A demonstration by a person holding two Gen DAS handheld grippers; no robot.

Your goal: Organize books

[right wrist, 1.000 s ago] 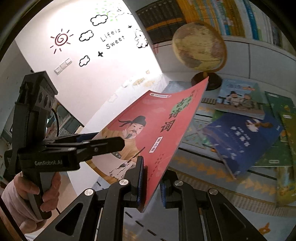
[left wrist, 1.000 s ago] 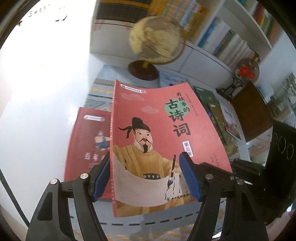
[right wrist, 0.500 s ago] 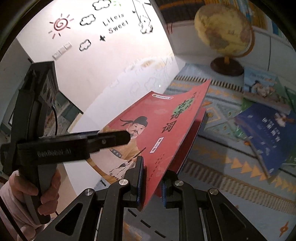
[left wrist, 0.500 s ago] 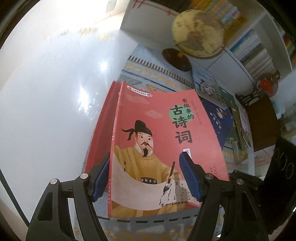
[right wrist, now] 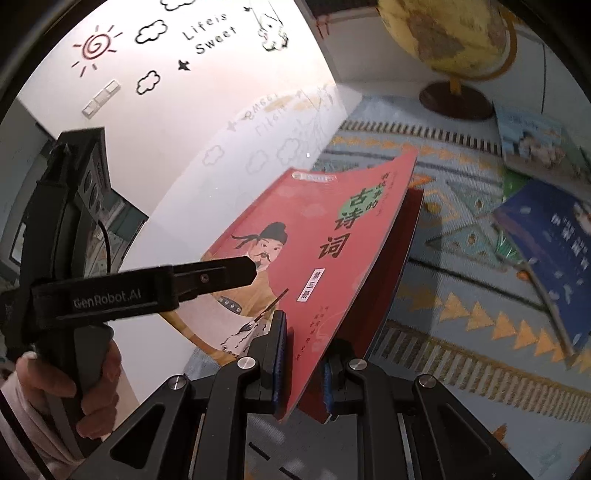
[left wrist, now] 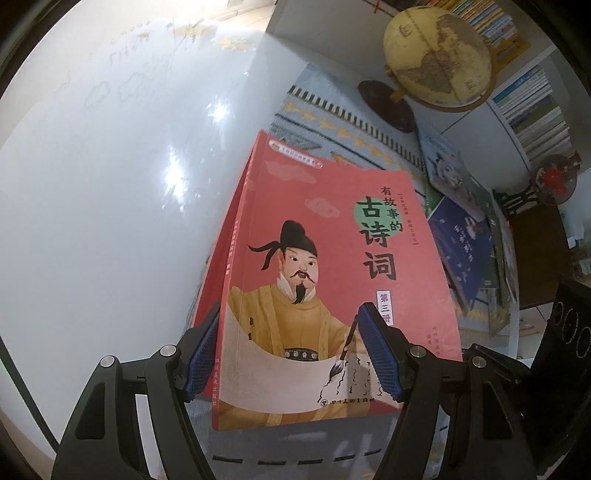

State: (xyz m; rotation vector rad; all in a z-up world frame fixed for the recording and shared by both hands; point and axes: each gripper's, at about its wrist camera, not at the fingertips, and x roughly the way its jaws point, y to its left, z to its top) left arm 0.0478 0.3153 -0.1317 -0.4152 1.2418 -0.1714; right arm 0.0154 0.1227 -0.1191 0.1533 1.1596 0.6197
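red book (right wrist: pixel 317 254) pinched in right gripper (right wrist: pixel 301 373), left gripper (left wrist: pixel 291 354) spread, globe (left wrist: pixel 437 55) beyond

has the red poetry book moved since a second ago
Yes. The red poetry book has come down toward the patterned mat, away from the globe.

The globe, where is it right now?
The globe stands at the upper right of both wrist views, on the patterned mat against the bookshelf, beyond the red book.
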